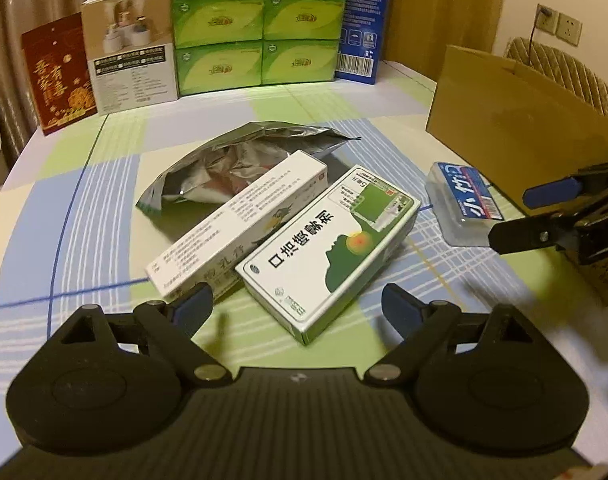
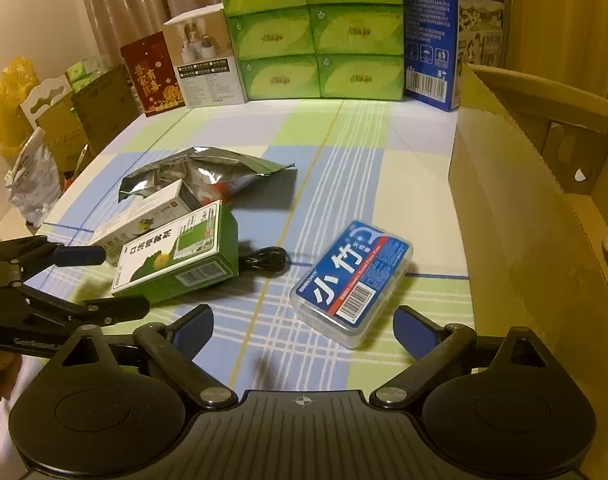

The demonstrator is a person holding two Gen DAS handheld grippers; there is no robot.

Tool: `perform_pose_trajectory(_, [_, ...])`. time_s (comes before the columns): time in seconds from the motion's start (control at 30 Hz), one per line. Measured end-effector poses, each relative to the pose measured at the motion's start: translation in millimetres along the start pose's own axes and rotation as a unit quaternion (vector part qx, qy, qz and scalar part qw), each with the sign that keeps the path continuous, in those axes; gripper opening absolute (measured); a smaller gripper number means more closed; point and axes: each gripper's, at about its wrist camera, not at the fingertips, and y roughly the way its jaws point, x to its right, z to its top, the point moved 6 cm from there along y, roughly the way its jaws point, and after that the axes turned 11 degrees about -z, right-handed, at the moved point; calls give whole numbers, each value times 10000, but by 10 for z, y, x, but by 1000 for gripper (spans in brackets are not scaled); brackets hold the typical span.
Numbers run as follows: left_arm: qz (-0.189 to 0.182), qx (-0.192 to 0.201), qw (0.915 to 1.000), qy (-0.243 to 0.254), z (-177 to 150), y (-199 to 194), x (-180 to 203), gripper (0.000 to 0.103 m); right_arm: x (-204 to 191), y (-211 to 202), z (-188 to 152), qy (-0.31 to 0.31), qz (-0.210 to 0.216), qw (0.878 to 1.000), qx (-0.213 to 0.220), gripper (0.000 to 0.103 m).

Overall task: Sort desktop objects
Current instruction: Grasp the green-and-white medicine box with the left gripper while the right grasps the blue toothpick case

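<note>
both tongs spread wide over the worktop (image 2: 384,148), gripping nothing
left tongs (image 1: 295,308) near green box (image 1: 328,252); right tongs (image 2: 304,326) near floss case (image 2: 352,280)

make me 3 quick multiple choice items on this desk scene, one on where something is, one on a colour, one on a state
1. The clear floss case lies nearest which tool?
A. right tool
B. left tool
C. neither, it sits in the cardboard box

2. The stacked tissue packs at the back are mostly:
A. red
B. green
C. blue

3. The left tool is:
A. shut on the medicine box
B. shut on nothing
C. open

Answers:
1. A, the case lies just ahead of the right tool.
2. B, all the wrappers are green.
3. C, its fingers stand wide apart, with the green and white medicine box ungripped.
</note>
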Motion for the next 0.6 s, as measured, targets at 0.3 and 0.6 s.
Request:
perform_pose_trajectory(0.3, [-257,151,9993,221,82,140,5,89,10,70,27,101,60,9999,-90,93])
perform_pose_trajectory(0.6, [-419,-9,9969,665,114,203,121,82,78,108,24,172,-24,9997,-170,93])
